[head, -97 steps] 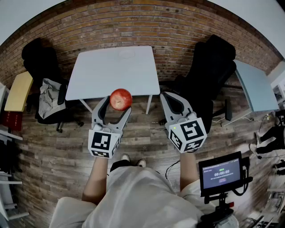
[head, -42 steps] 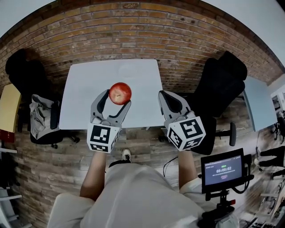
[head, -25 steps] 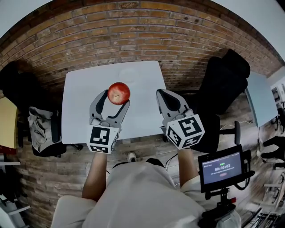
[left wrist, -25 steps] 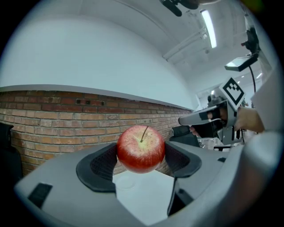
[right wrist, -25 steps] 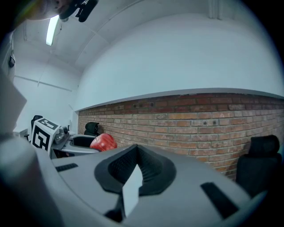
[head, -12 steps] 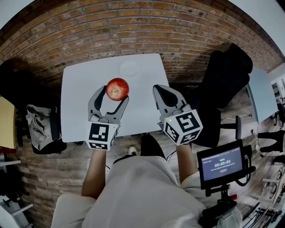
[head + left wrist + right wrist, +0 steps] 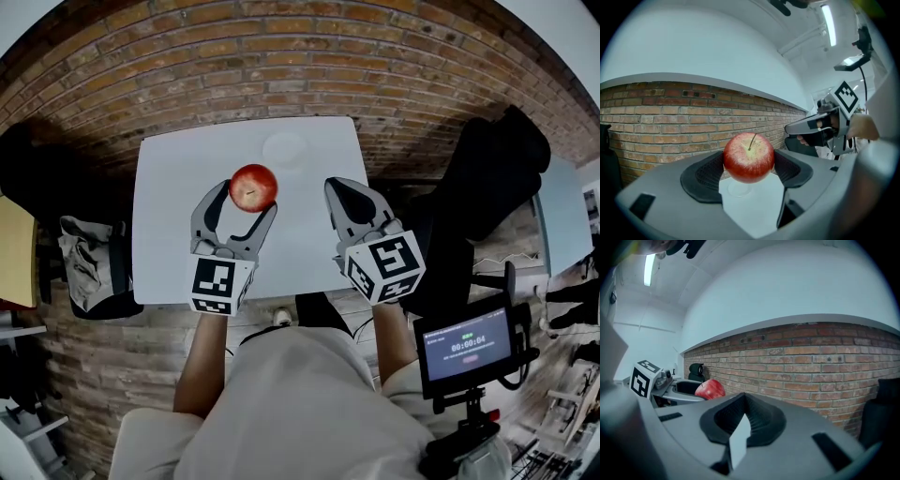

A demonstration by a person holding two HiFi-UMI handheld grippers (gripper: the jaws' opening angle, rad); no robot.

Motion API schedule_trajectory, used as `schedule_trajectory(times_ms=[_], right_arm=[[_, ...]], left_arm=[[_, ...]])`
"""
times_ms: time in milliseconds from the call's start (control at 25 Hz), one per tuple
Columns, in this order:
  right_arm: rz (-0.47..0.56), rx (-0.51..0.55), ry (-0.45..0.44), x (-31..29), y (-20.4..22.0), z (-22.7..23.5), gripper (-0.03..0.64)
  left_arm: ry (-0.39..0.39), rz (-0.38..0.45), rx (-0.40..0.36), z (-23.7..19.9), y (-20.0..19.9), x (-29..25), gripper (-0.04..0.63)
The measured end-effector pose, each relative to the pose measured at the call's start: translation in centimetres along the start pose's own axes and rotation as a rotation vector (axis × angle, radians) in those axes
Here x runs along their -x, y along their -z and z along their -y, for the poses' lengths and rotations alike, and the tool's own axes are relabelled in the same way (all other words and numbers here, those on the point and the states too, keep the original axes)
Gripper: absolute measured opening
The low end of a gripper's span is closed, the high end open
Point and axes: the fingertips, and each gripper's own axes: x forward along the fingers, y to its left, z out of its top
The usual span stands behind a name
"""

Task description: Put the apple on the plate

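A red apple (image 7: 253, 187) sits between the jaws of my left gripper (image 7: 246, 199), which is shut on it above the white table (image 7: 169, 216). In the left gripper view the apple (image 7: 749, 157) fills the gap of the left gripper (image 7: 749, 169), stem up. A pale round plate (image 7: 286, 148) lies on the table's far side, just beyond the apple and slightly right; it shows below the apple as the plate (image 7: 738, 188). My right gripper (image 7: 352, 199) hovers over the table's right edge, shut and empty. From the right gripper (image 7: 743, 414) the apple (image 7: 710, 389) appears at left.
A brick wall (image 7: 281, 56) rises behind the table. A black office chair (image 7: 497, 178) stands to the right, and another chair draped with grey cloth (image 7: 89, 262) to the left. A small monitor on a stand (image 7: 466, 344) is at lower right.
The person has walked up to the table. Both grippers have gone from over the floor to over the tabletop, and the held apple is now close to the plate.
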Motion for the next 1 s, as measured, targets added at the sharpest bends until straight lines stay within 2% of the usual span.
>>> schedule_trajectory(times_ms=[280,600,1000], right_arm=[[-0.03,-0.004,-0.021,-2.2,0.4,0.4,0.003],[-0.058,-0.021,-0.03,-5.4,1.5,3.1,0.003],[-0.137,-0.06,-0.023,-9.3,4.4,6.3,0.003]], left_arm=[[-0.001,-0.02,0.022,-1.3,0.5,-1.7,0.345],[0.019,-0.054,0.015,-2.0,1.6,-6.0,0.345],[0.056,-0.123,0.036,-3.3,5.0,-11.9,0.345]])
